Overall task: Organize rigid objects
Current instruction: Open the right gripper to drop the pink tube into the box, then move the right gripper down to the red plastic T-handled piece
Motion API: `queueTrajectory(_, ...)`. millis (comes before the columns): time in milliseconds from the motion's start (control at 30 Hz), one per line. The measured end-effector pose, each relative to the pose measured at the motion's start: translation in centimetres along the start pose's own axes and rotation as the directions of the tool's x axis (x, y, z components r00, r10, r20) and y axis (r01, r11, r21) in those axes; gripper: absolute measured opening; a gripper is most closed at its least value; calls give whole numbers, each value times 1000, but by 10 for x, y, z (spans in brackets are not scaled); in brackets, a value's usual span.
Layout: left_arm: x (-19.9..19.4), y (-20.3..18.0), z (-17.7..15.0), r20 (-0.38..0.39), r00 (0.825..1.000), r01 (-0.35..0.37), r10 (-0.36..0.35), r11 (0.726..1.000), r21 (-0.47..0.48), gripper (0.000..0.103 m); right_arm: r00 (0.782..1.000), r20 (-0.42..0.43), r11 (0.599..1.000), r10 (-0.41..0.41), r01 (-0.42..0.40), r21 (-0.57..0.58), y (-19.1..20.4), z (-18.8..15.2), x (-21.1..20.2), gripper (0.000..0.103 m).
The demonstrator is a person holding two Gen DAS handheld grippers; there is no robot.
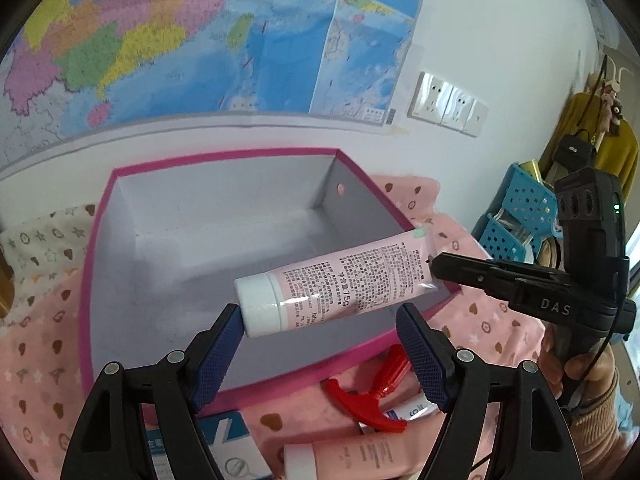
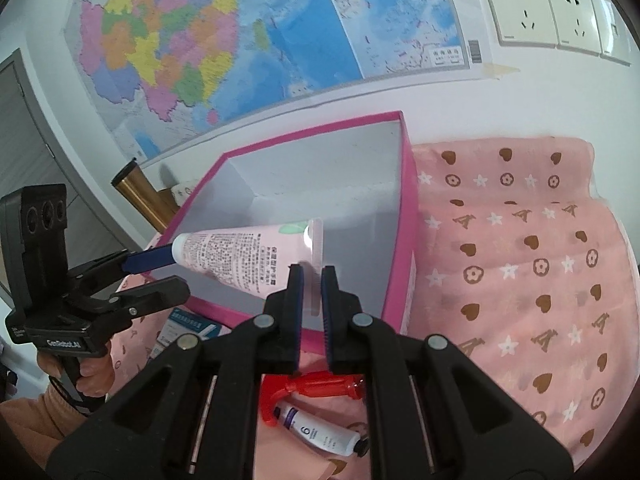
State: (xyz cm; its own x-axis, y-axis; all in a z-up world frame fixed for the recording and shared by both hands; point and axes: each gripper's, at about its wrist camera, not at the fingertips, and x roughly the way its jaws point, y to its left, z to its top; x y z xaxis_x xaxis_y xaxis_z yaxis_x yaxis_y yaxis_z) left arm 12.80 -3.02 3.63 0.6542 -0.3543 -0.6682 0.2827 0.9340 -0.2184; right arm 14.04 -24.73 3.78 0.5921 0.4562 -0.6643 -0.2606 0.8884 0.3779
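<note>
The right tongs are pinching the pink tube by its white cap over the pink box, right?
Not quite. The right tongs pinch the pink tube by its flat crimped end, not its white cap; the cap points toward the open left tongs. It is over the pink box. The right wrist view shows this.
</note>
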Motion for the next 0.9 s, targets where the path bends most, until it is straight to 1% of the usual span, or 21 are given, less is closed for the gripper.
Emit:
queueTrajectory(100,10,3,-1,-22,1000,-1,0,1000,-14,79,1000,-16,1000,-21,21,-7,0,2,5,12)
queueTrajectory(367,32,7,1,-81,997,5,-8,999,-39,79,996,-39,996,-82,81,-23,1,3,18,23)
queueTrajectory(467,36,9,0,-87,996,5,-9,999,-49,79,995,-38,995,-94,94,-24,1,3,19,24)
queueTrajectory(567,35,9,-1,-83,997,-5,1,999,-49,79,994,-32,994,-104,104,-25,2,3,17,24)
queueTrajectory(667,32,9,-3,-75,997,-13,10,999,-45,79,994,-17,994,-105,104,-23,1,4,14,26)
queueTrajectory(900,2,5,-13,5,1000,-28,29,999,-22,79,998,17,998,-54,55,-36,10,-6,-6,27)
